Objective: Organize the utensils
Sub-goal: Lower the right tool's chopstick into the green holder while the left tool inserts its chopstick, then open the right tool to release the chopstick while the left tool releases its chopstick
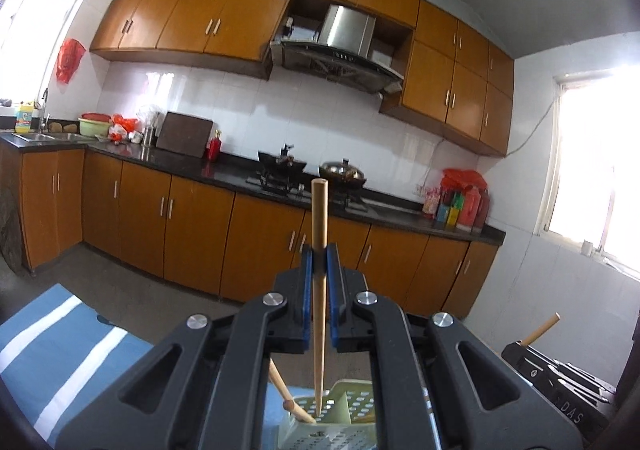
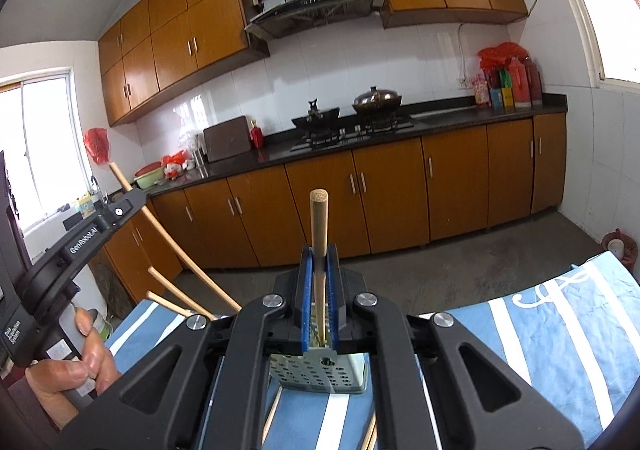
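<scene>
My left gripper (image 1: 320,250) is shut on a wooden chopstick (image 1: 319,218) held upright, its lower tip over the pale green perforated utensil holder (image 1: 348,406), where other wooden utensils (image 1: 294,408) lean. My right gripper (image 2: 319,250) is shut on another wooden chopstick (image 2: 319,218), also upright above the holder (image 2: 320,372). In the right wrist view the left gripper's body (image 2: 86,240) shows at the left with its chopstick (image 2: 168,242) slanting down, and two more sticks (image 2: 176,292) beside it. The right gripper's body (image 1: 560,374) shows at the lower right of the left wrist view.
The holder stands on a blue and white striped cloth (image 2: 540,330), with loose chopsticks (image 2: 272,416) lying on it. A person's hand (image 2: 72,366) holds the left gripper. Across the floor are orange kitchen cabinets (image 2: 380,194) with a stove and wok (image 2: 376,100).
</scene>
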A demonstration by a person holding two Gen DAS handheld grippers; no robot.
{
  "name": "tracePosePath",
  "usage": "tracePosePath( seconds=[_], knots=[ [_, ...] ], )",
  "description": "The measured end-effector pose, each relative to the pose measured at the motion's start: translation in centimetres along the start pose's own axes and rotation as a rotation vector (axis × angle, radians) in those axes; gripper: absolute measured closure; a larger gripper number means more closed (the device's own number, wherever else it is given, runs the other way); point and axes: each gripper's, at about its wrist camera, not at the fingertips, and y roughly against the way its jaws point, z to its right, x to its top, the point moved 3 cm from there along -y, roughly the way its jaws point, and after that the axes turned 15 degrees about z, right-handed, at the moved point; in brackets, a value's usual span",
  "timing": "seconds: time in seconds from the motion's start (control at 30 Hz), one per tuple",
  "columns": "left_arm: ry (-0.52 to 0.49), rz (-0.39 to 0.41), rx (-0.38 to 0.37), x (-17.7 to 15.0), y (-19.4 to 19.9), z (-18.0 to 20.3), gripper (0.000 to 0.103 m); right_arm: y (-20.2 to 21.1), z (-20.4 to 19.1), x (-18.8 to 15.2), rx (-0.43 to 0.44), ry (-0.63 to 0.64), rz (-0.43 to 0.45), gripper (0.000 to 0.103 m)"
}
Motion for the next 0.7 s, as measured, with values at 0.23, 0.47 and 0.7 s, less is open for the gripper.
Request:
tracePosePath(
  seconds=[0.23, 0.47, 0.7],
  knots=[
    [-0.001, -0.048, -0.002, -1.1, 0.1, -0.8, 0.095, -0.2, -0.1, 0.0, -0.004, -0.004, -0.016, 0.083],
    [0.002, -0.037, -0.006, 0.3, 3.1, -1.3, 0.087, 2.6, 0.0, 1.3, -0.021, -0.004, 0.029, 0.082],
    [-0.047, -0.147, 0.022, -2.5, 9.6, -4.5, 0.069, 7.0, 2.7, -2.1, -0.099, -0.005, -0.04, 0.082]
  ],
)
